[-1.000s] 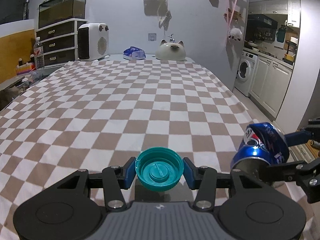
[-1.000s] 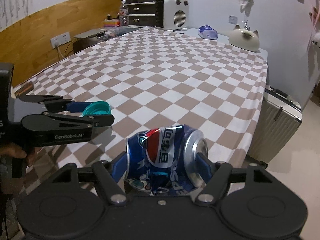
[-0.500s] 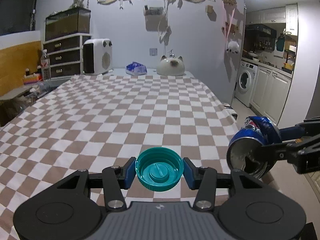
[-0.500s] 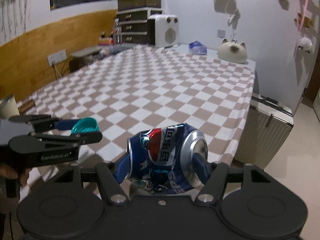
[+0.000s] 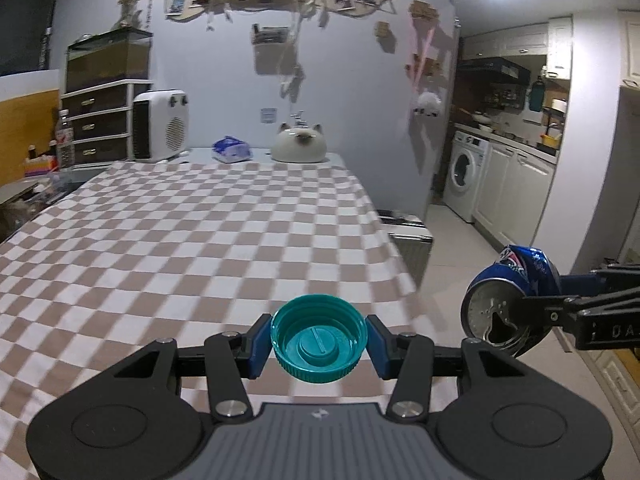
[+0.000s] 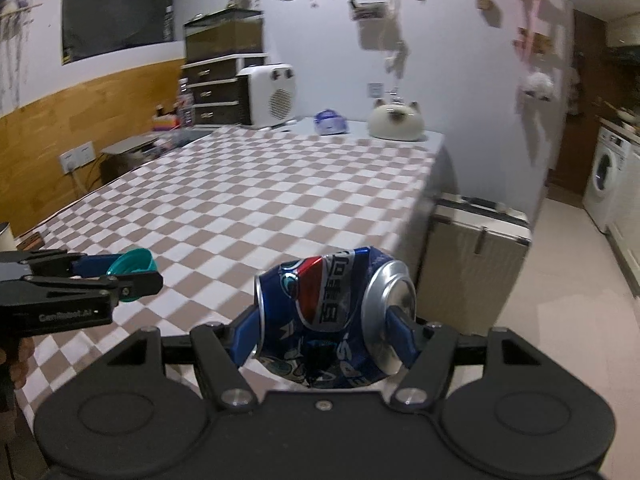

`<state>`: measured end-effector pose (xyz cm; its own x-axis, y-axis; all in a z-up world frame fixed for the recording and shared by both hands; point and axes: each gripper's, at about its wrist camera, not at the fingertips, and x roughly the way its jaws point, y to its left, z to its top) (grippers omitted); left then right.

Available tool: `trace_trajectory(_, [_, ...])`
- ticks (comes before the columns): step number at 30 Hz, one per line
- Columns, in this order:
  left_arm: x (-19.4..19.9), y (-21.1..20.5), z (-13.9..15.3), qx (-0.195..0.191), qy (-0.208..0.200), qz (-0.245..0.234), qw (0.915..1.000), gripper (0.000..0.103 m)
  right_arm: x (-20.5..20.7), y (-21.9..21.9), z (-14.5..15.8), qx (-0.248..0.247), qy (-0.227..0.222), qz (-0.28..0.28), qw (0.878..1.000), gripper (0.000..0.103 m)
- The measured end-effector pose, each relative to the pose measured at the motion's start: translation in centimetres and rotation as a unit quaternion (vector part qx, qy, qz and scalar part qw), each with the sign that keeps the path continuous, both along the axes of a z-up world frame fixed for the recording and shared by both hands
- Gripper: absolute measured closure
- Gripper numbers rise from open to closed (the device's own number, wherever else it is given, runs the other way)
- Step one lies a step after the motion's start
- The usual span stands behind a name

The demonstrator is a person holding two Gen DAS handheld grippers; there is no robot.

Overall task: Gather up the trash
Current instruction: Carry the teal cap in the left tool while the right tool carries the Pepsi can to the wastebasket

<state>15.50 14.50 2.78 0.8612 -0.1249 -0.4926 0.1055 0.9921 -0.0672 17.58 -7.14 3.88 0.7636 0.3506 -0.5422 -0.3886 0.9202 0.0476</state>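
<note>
Left gripper (image 5: 319,340): I see its two blue pads pinching the teal cap, one pad on each side of the rim; it hangs above the near edge of the table
Teal cap (image 5: 319,339): clamped in my left gripper, hollow side facing the camera; lifted clear of the cloth; in the right wrist view it shows at the far left (image 6: 134,266), between the same dark fingers
Right gripper (image 6: 326,334): I have it closed across the crushed can; one blue pad sits on the can's base, the other on its silver top
Crushed can (image 6: 328,320): blue with a red and white logo, dented in the middle, lying sideways between the pads; held in the air off the table's right side; from the left wrist view I see its opened top (image 5: 502,316) facing the camera
Table (image 5: 180,232): covered with a brown and white checked cloth; a white heater (image 5: 160,125), a blue packet (image 5: 231,150) and a cat-shaped white thing (image 5: 299,147) stand at the far end
Beside the table: a beige suitcase (image 6: 476,264) on the floor; a washing machine (image 5: 464,174) further back
</note>
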Motion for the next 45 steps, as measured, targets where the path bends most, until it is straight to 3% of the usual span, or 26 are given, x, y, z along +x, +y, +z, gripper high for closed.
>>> trace_trajectory(17, [0.1, -14.4, -2.2, -0.017, 0.010, -0.071, 0.9973, 0.053, -3.9, -15.0, -3.1, 0.027, -0.007, -0.131, 0.991, 0.035])
trace_trajectory(24, [1.1, -20.0, -5.3, -0.025, 0.031, -0.103, 0.9939, 0.053, -4.5, -19.6, -6.0, 0.034, 0.007, -0.168, 0.985, 0.035])
trace_trajectory(33, [4.5, -24.1, -12.2, -0.032, 0.095, -0.118, 0.9879, 0.053, -3.0, -23.2, -12.0, 0.038, 0.052, -0.197, 0.978, 0.034])
trace_trajectory(45, [11.2, -26.0, -24.8, -0.002, 0.188, -0.097, 0.9774, 0.053, 2.6, -25.1, -23.4, 0.045, 0.136, -0.215, 0.966, 0.034])
